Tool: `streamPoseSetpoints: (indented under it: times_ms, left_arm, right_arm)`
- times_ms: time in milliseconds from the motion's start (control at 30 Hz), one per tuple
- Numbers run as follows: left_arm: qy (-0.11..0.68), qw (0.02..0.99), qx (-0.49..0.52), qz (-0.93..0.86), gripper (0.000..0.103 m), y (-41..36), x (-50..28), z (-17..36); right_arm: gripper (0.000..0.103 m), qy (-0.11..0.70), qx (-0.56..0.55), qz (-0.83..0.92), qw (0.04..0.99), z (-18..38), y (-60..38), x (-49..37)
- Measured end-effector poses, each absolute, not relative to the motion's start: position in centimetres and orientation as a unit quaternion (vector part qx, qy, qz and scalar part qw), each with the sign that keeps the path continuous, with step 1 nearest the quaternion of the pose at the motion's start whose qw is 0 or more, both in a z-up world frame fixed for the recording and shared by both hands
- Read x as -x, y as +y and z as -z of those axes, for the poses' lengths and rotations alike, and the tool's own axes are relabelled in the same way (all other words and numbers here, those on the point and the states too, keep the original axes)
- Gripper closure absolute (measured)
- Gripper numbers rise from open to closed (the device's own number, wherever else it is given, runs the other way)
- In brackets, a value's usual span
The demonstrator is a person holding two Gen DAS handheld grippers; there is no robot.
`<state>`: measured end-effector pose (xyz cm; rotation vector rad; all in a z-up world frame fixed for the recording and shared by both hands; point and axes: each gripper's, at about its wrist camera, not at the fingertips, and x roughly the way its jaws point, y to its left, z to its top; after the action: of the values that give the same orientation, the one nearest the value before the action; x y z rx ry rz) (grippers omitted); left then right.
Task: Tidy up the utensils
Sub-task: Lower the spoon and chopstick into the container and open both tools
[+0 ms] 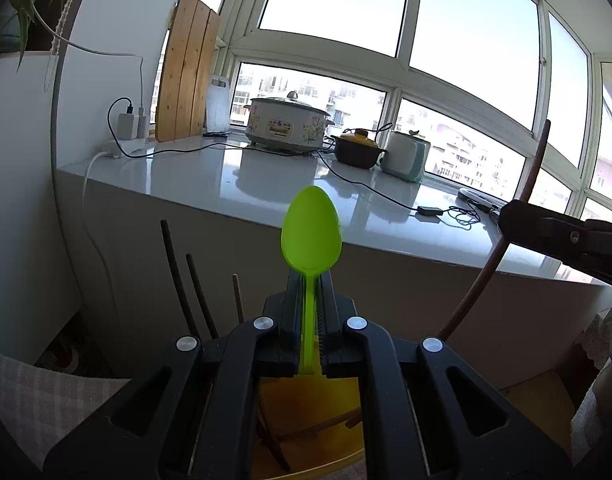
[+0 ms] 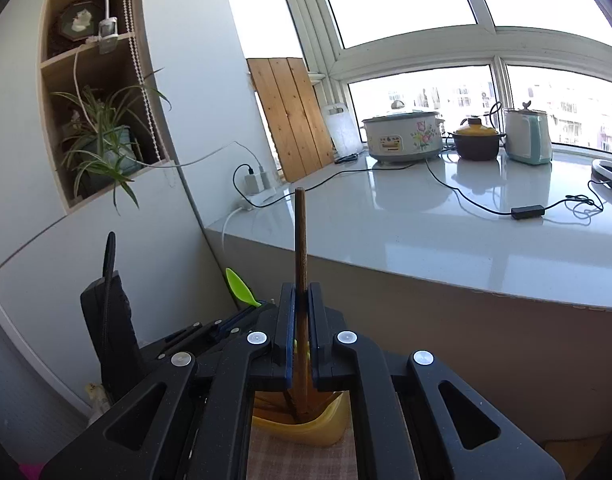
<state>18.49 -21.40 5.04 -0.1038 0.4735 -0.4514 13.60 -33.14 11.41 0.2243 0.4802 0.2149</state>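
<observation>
Claws on both sides are clenched, each on one utensil. The left claw points forward and slightly down, its two black fingers pressed flat against the handle of a green plastic spoon; the spoon's bowl stands up past the fingertips, its hollow turned toward the camera. Below this claw sits a yellow container with a few brown sticks lying in it, and dark chopsticks rise upright to the left of the fingers.

The right claw has the same forward, slightly downward tilt and grips a brown wooden chopstick near its middle, so the stick stands nearly upright, its upper end well above the fingertips and its lower end reaching down into the yellow container on a checked cloth. In the left wrist view this claw enters from the right edge, holding the chopstick at a slant. In the right wrist view the left claw lies just beside and to the left, the spoon tip showing above it.

Beyond both, a pale grey bench carries a flowered cooker, a small brown pot with a yellow lid, a mint kettle and trailing black cables.
</observation>
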Motion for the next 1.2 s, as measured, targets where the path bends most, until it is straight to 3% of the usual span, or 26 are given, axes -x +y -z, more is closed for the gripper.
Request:
streamPoseSetpoints:
  times_ms: [600,733,933,1033,1200]
  left_arm:
    - [0.252,0.942,0.038,0.220,0.097,-20.5,-16.9,-4.7]
    - [0.259,0.939,0.046,0.221,0.082,-19.9,-16.5,-4.6]
    - [0.261,0.938,0.049,0.221,0.080,-19.0,-15.6,-4.6]
    - [0.262,0.939,0.050,0.218,0.065,-18.6,-15.4,-4.8]
    - [0.261,0.939,0.053,0.217,0.064,-17.8,-14.7,-5.0]
  right_arm:
    - [0.099,0.309,-0.084,-0.111,0.941,-6.6,-31.2,-14.7]
    - [0.099,0.326,-0.087,-0.110,0.935,-5.8,-31.0,-14.7]
    - [0.099,0.348,-0.092,-0.109,0.927,-4.8,-30.8,-14.5]
    - [0.099,0.350,-0.085,-0.106,0.927,-4.6,-30.5,-14.1]
    - [0.098,0.357,-0.085,-0.103,0.925,-4.2,-30.3,-13.5]
